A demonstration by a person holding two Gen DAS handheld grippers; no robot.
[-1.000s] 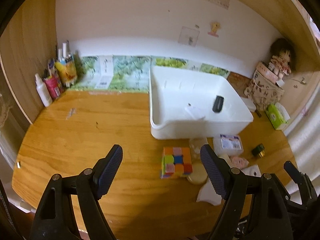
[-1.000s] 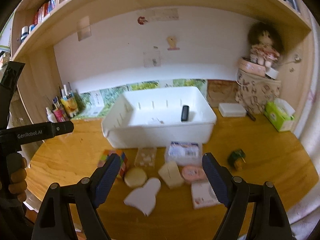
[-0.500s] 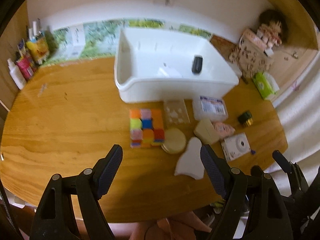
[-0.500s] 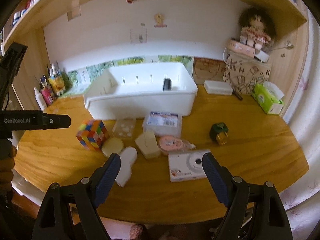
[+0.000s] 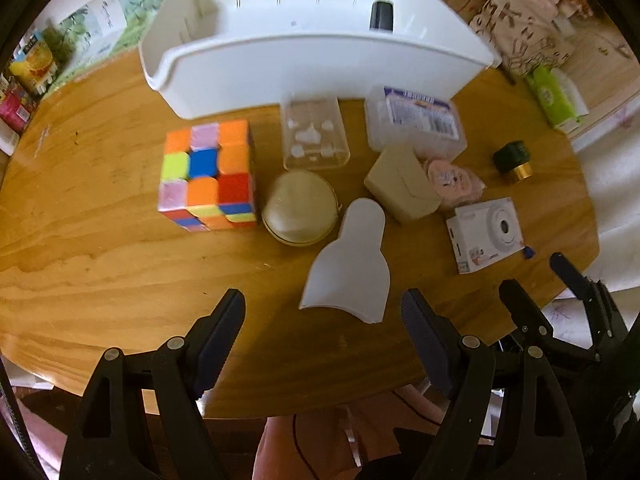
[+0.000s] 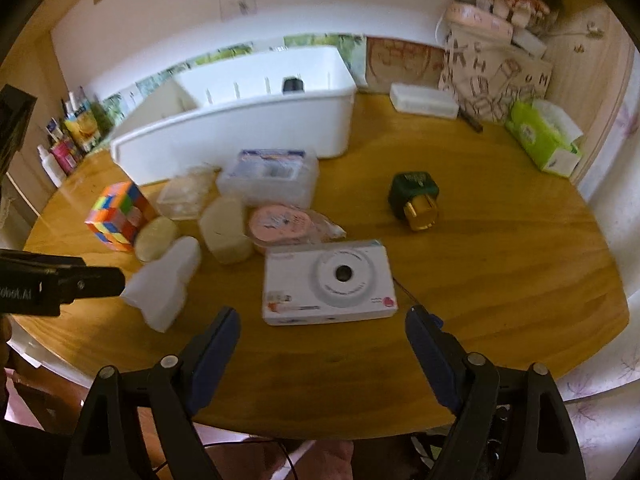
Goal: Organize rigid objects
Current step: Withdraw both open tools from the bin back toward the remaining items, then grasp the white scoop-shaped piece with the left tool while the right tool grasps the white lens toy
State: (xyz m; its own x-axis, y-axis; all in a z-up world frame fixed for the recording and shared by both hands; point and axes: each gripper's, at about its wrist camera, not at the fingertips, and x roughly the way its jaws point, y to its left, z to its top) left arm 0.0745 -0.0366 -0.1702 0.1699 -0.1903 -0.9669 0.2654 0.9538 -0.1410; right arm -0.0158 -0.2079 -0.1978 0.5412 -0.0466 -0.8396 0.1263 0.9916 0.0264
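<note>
White plastic scraper (image 5: 352,268) lies flat on the tabletop (image 5: 100,260), just ahead of your left tool (image 5: 322,322), w/ jaws apart, nothing btwn. Probably light, stiff, smooth; take it across the narrow neck, not the flared blade. White camera (image 6: 330,282) sits just ahead of your right tool (image 6: 322,338), jaws opening, empty. Likely denser, fragile lens; grip the long edges. Bin (image 5: 320,56) waits behind.

Wooden table (image 5: 100,280), rounded near edge. At upper centre: white bin (image 5: 320,68). Below it, clustered: colour cube (image 5: 208,176), clear case (image 5: 314,136), labelled box (image 5: 416,120), round tin (image 5: 300,216), white camera (image 6: 330,282). Right of cluster, apart: green-gold cap (image 6: 416,200).
</note>
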